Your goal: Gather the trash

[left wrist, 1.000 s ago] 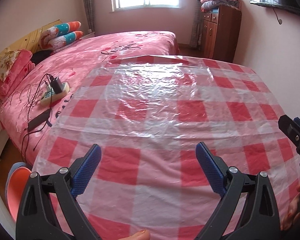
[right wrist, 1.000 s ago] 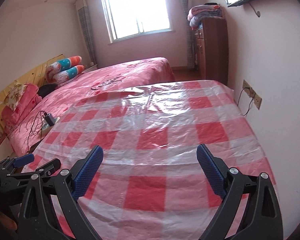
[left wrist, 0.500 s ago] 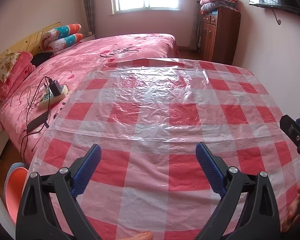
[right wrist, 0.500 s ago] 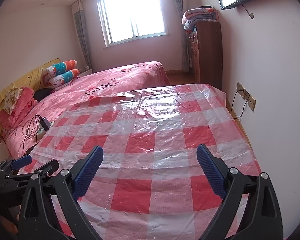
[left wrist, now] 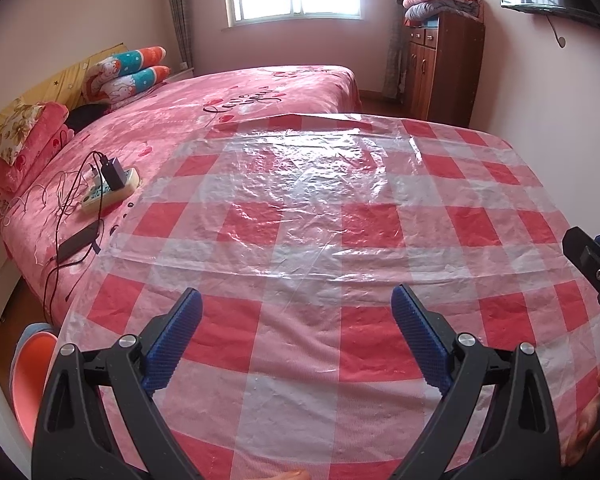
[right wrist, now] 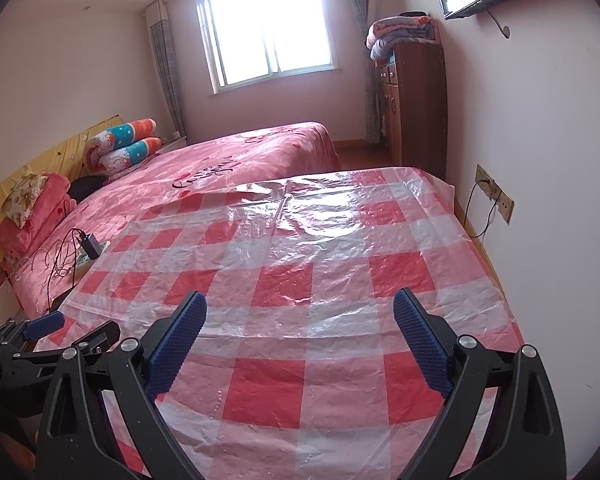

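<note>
A red-and-white checked plastic sheet [left wrist: 312, 216] covers a table in front of me, and I see no trash on it in either view. My left gripper [left wrist: 296, 328] is open above the sheet's near edge with nothing between its blue pads [left wrist: 172, 336]. In the right wrist view the same sheet [right wrist: 300, 272] fills the middle, and my right gripper [right wrist: 300, 332] hangs open and empty over its near part. The left gripper's black frame [right wrist: 52, 344] shows at the left edge of that view. At the right edge of the left wrist view is part of the right gripper [left wrist: 596, 256].
A pink bed [left wrist: 228, 112] lies beyond the sheet, with a power strip, charger and cables [left wrist: 108, 188] near its edge. A wooden cabinet [right wrist: 416, 108] with folded blankets stands by the right wall. A wall socket [right wrist: 496, 196] sits low on the right. An orange basin [left wrist: 32, 376] is at lower left.
Both views have pulled back and tilted up a little, showing more of the room and the sheet's far edge. Both grippers stay open and empty.
</note>
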### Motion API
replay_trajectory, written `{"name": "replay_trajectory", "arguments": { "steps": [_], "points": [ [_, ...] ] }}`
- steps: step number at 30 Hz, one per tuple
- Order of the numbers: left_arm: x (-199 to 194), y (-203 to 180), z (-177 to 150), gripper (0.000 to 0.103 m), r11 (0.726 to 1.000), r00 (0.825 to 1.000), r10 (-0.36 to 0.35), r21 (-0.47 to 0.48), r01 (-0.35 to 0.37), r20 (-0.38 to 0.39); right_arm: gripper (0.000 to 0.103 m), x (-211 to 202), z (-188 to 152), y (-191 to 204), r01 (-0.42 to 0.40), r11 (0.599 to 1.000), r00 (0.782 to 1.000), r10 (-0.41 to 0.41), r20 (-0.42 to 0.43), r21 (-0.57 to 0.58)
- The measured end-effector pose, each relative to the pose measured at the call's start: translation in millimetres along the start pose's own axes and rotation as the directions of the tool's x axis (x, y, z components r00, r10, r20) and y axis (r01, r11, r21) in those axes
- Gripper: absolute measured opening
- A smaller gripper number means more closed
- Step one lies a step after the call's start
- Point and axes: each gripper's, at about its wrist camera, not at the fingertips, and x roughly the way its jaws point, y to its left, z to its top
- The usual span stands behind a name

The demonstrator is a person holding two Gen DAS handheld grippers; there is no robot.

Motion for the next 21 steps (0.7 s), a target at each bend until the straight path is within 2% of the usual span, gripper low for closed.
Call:
{"name": "replay_trajectory", "arguments": {
  "steps": [7,9,13,17,21],
  "points": [
    [7.4,-2.6,-1.5,0.096,1.000,1.000,0.001,0.005,-0.001,-0.009,0.093,6.8,-0.4,0.8,-0.001,1.000,1.000,0.001,-0.020,0.001],
    [10.6,-2.6,-2.5,0.096,1.000,1.000,-0.018,0.000,0.018,-0.019,0.093,10.2,-0.7,0.5,-0.001,1.000,0.999,0.001,-0.035,0.004],
    [27.1,-4.6,-4.8,0.096,1.000,0.996,-0.026,-0.005,0.025,-0.087,0.093,24.5,-1.8,-3.2,0.004,1.000,0.994,-0.001,-0.111,0.028],
    [49.2,-4.6,-8.2,0.096,0.999,0.985,-0.047,-0.027,0.044,-0.166,0.093,42.4,-6.0,-5.0,0.048,0.999,0.981,-0.043,-0.191,0.022],
    [57.2,-4.6,-4.6,0.096,0.998,0.986,-0.044,-0.041,0.037,-0.161,0.093,61.2,-13.0,-1.0,0.092,0.996,0.958,-0.089,-0.273,-0.003]
  ]
}}
